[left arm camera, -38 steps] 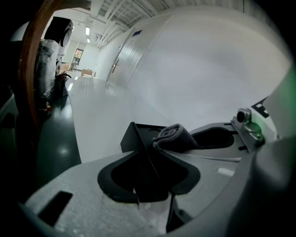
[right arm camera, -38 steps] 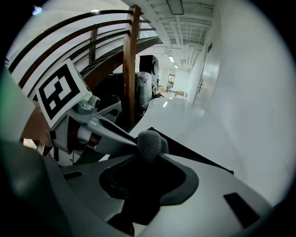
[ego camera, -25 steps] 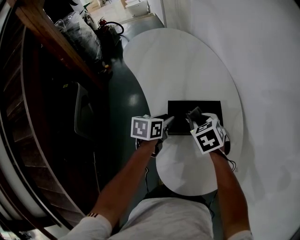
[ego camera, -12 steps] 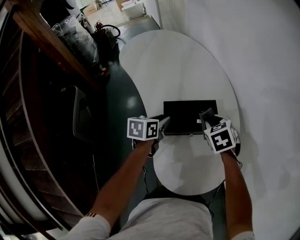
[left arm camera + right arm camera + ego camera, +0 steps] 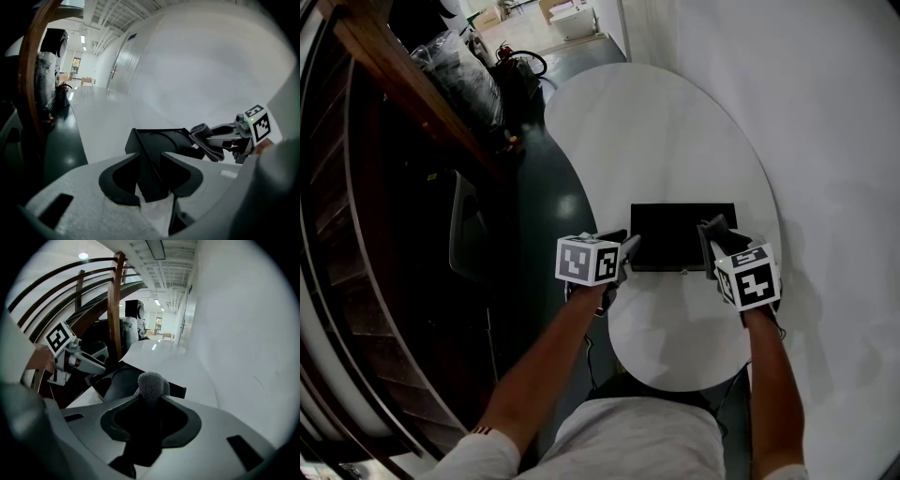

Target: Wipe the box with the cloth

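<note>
Cloth at the right end of the box, ready to wipe

In the head view the black box (image 5: pixel 680 234) lies at centre frame on the white table (image 5: pixel 656 131), its long axis left to right. The left gripper (image 5: pixel 628 251) clamps its lower left corner. The right gripper (image 5: pixel 717 246), closed on the grey cloth (image 5: pixel 712 229), is at the right end, so the stroke probably goes leftward.

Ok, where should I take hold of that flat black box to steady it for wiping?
Its thin left wall at the near corner, approached from the left, where the left gripper sits. The flat black box lies low, so only a rim fits the jaws, leaving the rest free for the grey cloth.
</note>
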Demonstrator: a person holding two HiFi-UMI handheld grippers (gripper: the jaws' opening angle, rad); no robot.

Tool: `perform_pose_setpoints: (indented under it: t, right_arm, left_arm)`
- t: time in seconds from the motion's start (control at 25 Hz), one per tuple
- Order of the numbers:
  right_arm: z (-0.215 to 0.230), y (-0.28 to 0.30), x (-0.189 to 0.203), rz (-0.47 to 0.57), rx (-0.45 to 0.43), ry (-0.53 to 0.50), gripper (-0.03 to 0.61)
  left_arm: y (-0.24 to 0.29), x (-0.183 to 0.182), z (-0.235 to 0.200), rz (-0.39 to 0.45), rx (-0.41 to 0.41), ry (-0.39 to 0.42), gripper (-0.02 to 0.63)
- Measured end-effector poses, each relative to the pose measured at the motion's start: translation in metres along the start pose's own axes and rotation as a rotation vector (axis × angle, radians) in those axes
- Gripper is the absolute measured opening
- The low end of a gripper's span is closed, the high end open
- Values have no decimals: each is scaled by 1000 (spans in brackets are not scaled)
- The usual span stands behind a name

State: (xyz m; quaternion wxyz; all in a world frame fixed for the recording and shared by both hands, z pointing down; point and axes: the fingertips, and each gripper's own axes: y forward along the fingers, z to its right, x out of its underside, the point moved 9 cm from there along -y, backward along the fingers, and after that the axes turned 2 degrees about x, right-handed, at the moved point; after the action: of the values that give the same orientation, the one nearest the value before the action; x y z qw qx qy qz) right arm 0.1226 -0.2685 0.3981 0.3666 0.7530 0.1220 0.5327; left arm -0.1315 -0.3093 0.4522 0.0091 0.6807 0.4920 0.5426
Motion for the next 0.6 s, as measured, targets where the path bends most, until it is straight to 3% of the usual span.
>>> perform_pose_setpoints:
  t: [0.24,0.6]
  right_arm:
    - [-7,-17,-17,129,-47,43,100]
    - [-18,-50,-49,375,-135,58,100]
  left_arm:
    - [-23,-6,8,71,9,21,144]
    - [-51,-43,47,255,85,134,121]
